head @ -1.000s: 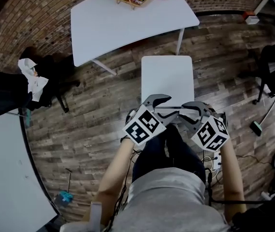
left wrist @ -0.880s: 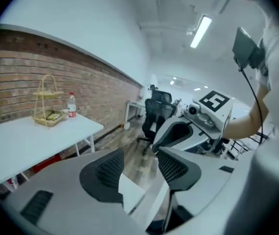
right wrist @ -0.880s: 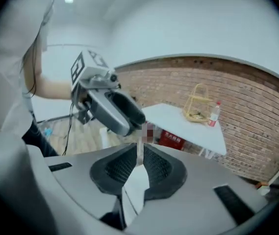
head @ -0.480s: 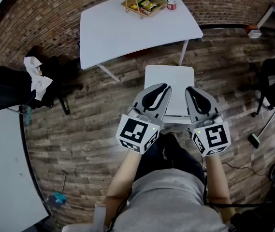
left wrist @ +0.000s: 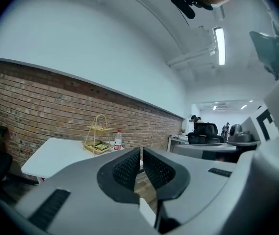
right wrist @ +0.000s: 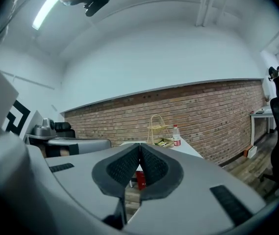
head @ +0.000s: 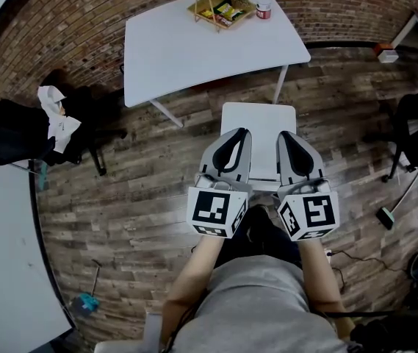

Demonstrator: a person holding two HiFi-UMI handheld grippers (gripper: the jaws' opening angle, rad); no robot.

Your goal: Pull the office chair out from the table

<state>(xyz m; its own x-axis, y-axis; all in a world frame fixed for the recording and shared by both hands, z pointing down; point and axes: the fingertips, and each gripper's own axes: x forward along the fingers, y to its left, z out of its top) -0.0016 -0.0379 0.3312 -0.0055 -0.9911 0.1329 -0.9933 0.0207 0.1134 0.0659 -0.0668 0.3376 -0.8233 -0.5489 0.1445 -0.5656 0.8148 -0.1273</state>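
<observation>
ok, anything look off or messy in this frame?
Only a crumpled white cloth heaped on the black chair at left. On the table, the basket and bottle stand upright; nothing spilled.

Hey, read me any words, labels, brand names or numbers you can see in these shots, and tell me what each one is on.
No text can be read in any view.
Bottle on the white table: red label, print too small to read.
Snack packets in the wire basket: print too small to read.
Marker cubes: black-and-white square patterns only, no letters or numbers.
</observation>
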